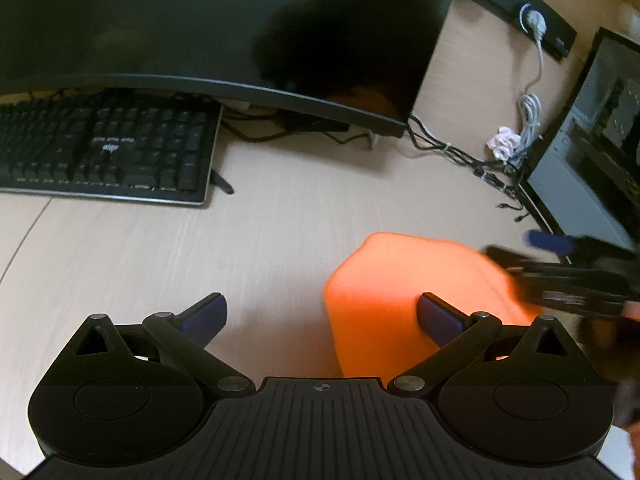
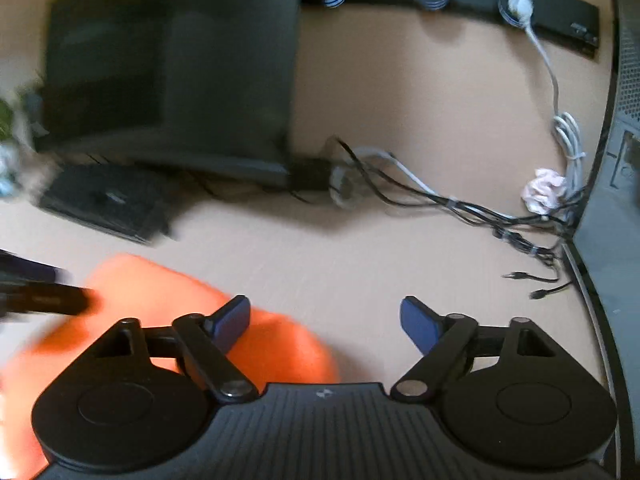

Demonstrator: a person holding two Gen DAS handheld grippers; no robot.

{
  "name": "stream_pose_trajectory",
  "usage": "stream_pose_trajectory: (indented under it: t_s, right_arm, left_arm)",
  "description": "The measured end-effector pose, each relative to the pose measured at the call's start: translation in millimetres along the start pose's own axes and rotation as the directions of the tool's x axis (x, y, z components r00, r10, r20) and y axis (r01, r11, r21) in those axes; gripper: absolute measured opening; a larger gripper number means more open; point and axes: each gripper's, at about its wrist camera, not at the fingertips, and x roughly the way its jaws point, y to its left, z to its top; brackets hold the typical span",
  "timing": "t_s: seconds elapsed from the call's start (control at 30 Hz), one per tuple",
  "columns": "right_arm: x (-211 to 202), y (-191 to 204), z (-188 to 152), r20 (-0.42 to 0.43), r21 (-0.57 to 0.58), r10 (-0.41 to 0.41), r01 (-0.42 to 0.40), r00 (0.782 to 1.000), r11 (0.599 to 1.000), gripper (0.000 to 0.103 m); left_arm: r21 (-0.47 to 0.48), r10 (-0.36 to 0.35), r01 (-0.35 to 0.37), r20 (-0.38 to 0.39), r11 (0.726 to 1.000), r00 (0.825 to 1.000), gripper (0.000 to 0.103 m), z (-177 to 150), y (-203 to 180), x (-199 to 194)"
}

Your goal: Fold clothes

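A folded orange cloth (image 1: 404, 300) lies flat on the pale wooden desk (image 1: 260, 240). My left gripper (image 1: 322, 314) is open and empty above the cloth's left edge; its right finger (image 1: 440, 316) is over the cloth, its left finger over bare desk. In the right wrist view the orange cloth (image 2: 168, 304) lies at lower left. My right gripper (image 2: 325, 320) is open and empty, its left finger over the cloth's right part. Each gripper shows blurred at the other view's edge, the right one in the left wrist view (image 1: 568, 276) and the left one in the right wrist view (image 2: 44, 298).
A black keyboard (image 1: 104, 148) lies at the far left under a large dark monitor (image 1: 224, 28). Tangled cables (image 2: 460, 208), a crumpled tissue (image 2: 544, 194) and a wall power strip (image 2: 520, 4) are at the back right. A dark computer case (image 2: 616, 220) stands on the right.
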Motion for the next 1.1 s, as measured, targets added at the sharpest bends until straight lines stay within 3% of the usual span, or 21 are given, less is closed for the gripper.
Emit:
stream_pose_trajectory:
  t_s: [0.1, 0.17, 0.27, 0.43, 0.5, 0.57, 0.67, 0.7, 0.77, 0.83, 0.9, 1.0, 1.1]
  right_arm:
    - [-20.4, 6.1, -23.2, -0.030, 0.015, 0.131, -0.131, 0.991, 0.991, 0.093]
    - [-14.0, 13.4, -45.1, -0.100, -0.014, 0.127, -0.129, 0.987, 0.992, 0.093]
    - [-4.2, 9.7, -63.2, -0.145, 0.036, 0.103, -0.099, 0.984, 0.994, 0.097]
    - [-10.3, -4.0, -54.0, -0.117, 0.129, 0.154, -0.138, 0.981, 0.982, 0.100]
    - [-15.1, -15.1, -51.3, -0.075, 0.217, 0.213, -0.193, 0.974, 0.957, 0.100]
    - [-9.5, -28.7, -49.0, -0.028, 0.351, 0.271, -0.245, 0.962, 0.904, 0.100]
    - [11.7, -36.1, -44.1, 0.003, 0.442, 0.287, -0.259, 0.958, 0.859, 0.099]
    - [20.2, -36.6, -41.9, 0.002, 0.456, 0.288, -0.257, 0.958, 0.852, 0.095]
    - [30.0, -31.2, -34.8, -0.010, 0.449, 0.317, -0.279, 0.949, 0.849, 0.075]
    - [21.9, -22.4, -23.6, 0.041, 0.408, 0.353, -0.338, 0.935, 0.848, 0.039]
    - [5.0, -21.0, -13.8, 0.118, 0.366, 0.381, -0.397, 0.917, 0.841, 0.036]
    - [-7.1, -24.5, -13.8, 0.104, 0.316, 0.301, -0.319, 0.948, 0.893, 0.035]
    - [8.4, -27.3, -38.3, -0.033, 0.257, 0.147, -0.134, 0.989, 0.957, 0.036]
  left_arm:
    - [0.008, 0.003, -0.003, 0.002, 1.000, 1.000, 0.103, 1.2, -2.6, 1.5]
    - [0.007, 0.002, -0.002, 0.001, 1.000, 1.000, 0.103, 1.7, -2.9, 2.5]
    - [0.006, -0.012, 0.012, -0.010, 1.000, 1.000, 0.103, 1.0, -3.7, 4.0]
    - [0.015, 0.001, -0.001, -0.005, 1.000, 1.000, 0.103, 2.6, -5.5, 3.0]
    - [0.017, 0.002, -0.002, -0.003, 1.000, 1.000, 0.103, 2.4, -5.9, 1.8]
    - [0.019, 0.002, -0.002, -0.002, 1.000, 1.000, 0.103, 2.1, -6.0, 1.3]
    - [0.018, -0.002, 0.002, -0.003, 1.000, 1.000, 0.103, 1.8, -5.2, 1.7]
    - [0.018, -0.005, 0.005, -0.003, 1.000, 1.000, 0.103, 1.5, -4.6, 1.7]
    - [0.013, -0.014, 0.014, -0.004, 1.000, 1.000, 0.103, 1.5, -3.2, 1.7]
    - [0.006, -0.029, 0.029, -0.001, 1.000, 1.000, 0.103, 2.8, -2.5, -0.1]
    - [0.007, -0.064, 0.064, 0.015, 0.998, 0.998, 0.103, 5.0, -4.4, -5.0]
    - [0.054, -0.115, 0.112, 0.042, 0.992, 0.993, 0.103, 9.7, -16.1, -9.9]
    - [0.079, -0.121, 0.118, 0.031, 0.990, 0.992, 0.103, 9.3, -25.6, -7.1]
